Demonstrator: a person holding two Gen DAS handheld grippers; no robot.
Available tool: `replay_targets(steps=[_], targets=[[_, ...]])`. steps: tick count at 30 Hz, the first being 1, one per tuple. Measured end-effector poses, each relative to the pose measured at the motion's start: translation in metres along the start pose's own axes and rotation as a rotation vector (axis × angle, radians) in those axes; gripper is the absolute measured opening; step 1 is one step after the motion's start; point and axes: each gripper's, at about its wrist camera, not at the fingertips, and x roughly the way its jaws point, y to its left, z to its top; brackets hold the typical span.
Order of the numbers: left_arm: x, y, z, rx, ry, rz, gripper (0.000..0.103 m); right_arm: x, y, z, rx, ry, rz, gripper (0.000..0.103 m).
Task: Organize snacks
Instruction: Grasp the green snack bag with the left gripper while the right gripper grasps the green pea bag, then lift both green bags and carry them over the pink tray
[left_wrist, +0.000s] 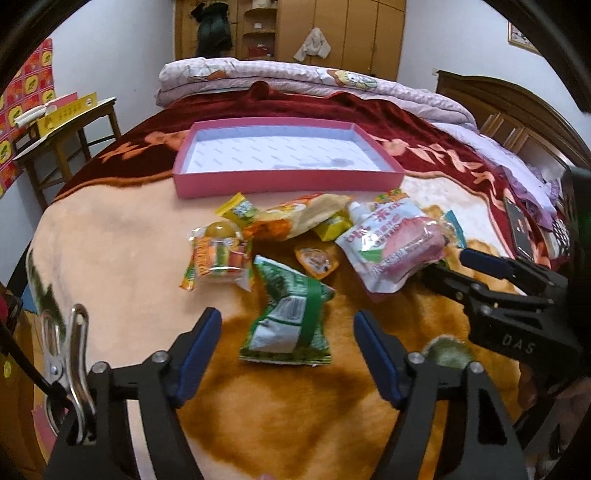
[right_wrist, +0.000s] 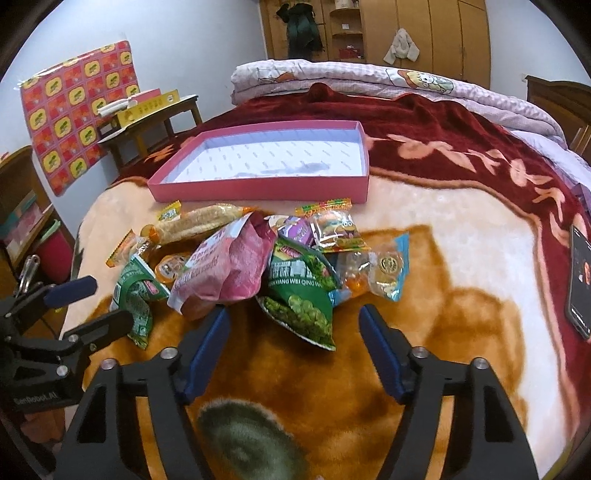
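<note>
both tongs open, gripping nothing. left tongs (left_wrist: 288, 354) hang low over the bed blanket (left_wrist: 110, 258), spread either side of a crumpled green snack packet (left_wrist: 291, 317) lying on the brown patch. right tongs (right_wrist: 293, 345) hang wide over a green pea bag (right_wrist: 303, 295), not touching it. snack pile sits mid-bed, just on the near side of the pink box (left_wrist: 288, 181): white-pink pouch (left_wrist: 388, 243), orange chip bag (left_wrist: 295, 218), clear gummy pack (left_wrist: 221, 258), small orange jelly cup (left_wrist: 317, 260), yellow candy (left_wrist: 240, 210). from the right wrist view also a blue-edged clear sweet bag (right_wrist: 388, 269) at the pile's right edge. box is open, shallow, white inside, no snacks in it, toward the far end of the bed. phone (right_wrist: 580, 284) lies near the bed's right edge, well apart from the pile.
</note>
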Motion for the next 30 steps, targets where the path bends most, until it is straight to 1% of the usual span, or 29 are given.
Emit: replay_targets(steps=[3, 4, 9, 11, 13, 14, 15, 22, 30], targets=[[0.006, 0.0, 0.001, -0.005, 0.014, 0.014, 0.067, 0.004, 0.0, 0.002, 0.002, 0.003, 0.011, 0.069], [0.009, 0.0, 0.001, -0.012, 0.02, 0.021, 0.066, 0.005, 0.0, 0.003, 0.004, 0.004, 0.015, 0.067], [0.017, 0.005, 0.003, -0.028, 0.039, 0.02, 0.062, 0.014, -0.003, 0.003, 0.021, 0.02, 0.033, 0.063], [0.02, 0.003, 0.003, -0.02, 0.044, 0.015, 0.061, 0.018, -0.004, 0.003, 0.032, 0.027, 0.037, 0.058], [0.023, 0.002, 0.003, -0.013, 0.053, 0.012, 0.057, 0.021, -0.007, 0.003, 0.047, 0.038, 0.044, 0.05], [0.025, 0.002, 0.003, -0.011, 0.059, 0.011, 0.053, 0.021, -0.008, 0.003, 0.053, 0.041, 0.051, 0.049], [0.027, 0.002, 0.003, -0.011, 0.064, 0.012, 0.051, 0.022, -0.009, 0.002, 0.061, 0.042, 0.056, 0.048], [0.023, 0.003, 0.001, -0.013, 0.052, -0.008, 0.047, 0.016, -0.007, 0.0, 0.054, 0.034, 0.06, 0.043], [0.004, 0.003, 0.001, -0.01, 0.007, -0.037, 0.046, 0.002, -0.005, -0.002, 0.049, 0.012, 0.047, 0.042]])
